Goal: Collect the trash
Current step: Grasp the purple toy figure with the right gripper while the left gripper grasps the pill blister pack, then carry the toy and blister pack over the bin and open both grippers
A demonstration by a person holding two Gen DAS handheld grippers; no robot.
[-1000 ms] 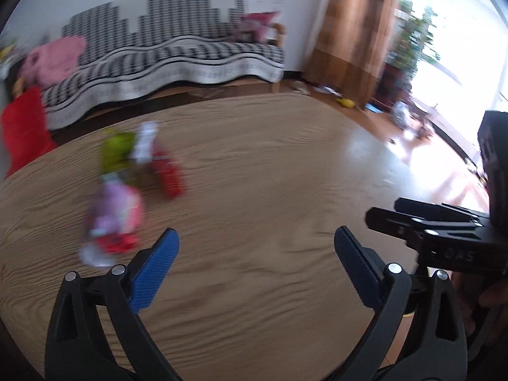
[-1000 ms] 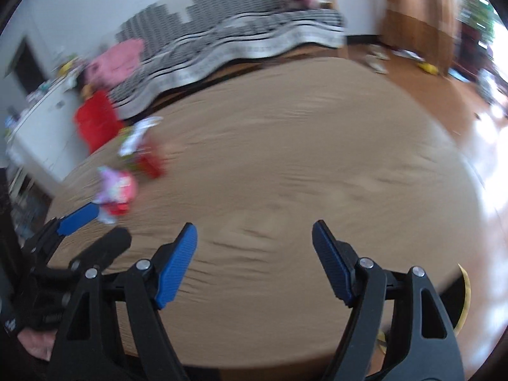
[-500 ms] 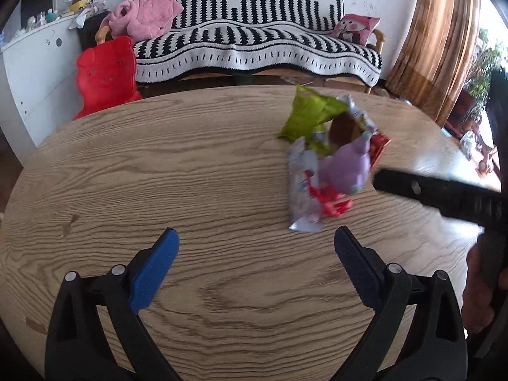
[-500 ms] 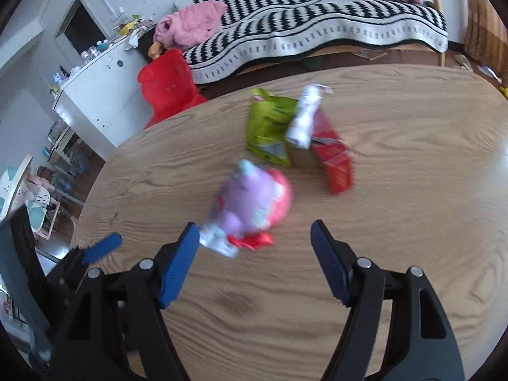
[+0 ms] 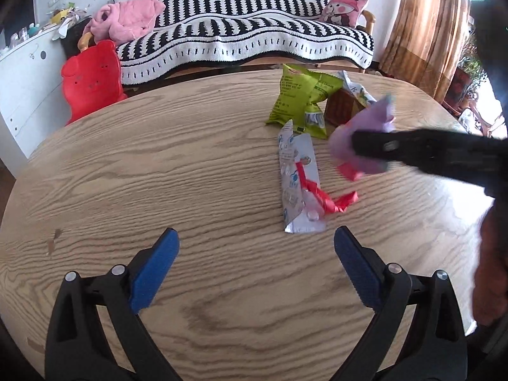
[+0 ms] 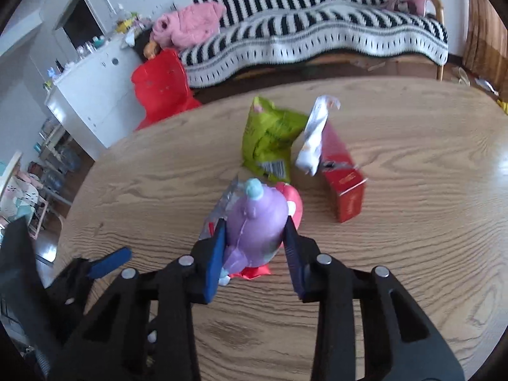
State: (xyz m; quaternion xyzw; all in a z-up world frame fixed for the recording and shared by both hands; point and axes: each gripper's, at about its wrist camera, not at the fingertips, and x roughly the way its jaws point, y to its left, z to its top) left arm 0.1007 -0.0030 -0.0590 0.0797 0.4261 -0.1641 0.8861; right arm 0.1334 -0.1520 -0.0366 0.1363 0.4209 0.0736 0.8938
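Over the wooden tabletop [image 5: 158, 174] we hold our right gripper [image 6: 255, 247] clamped on a purple wrapper [image 6: 257, 219], its blue pads pressing both sides. Our left gripper [image 5: 254, 260] hangs spread wide with nothing between its fingers, just short of a silver wrapper [image 5: 297, 177] lying flat with a red scrap [image 5: 330, 201] across it. Farther back lie a green snack bag [image 6: 270, 136], a white wrapper [image 6: 314, 139] leaning on a red box [image 6: 343, 174].
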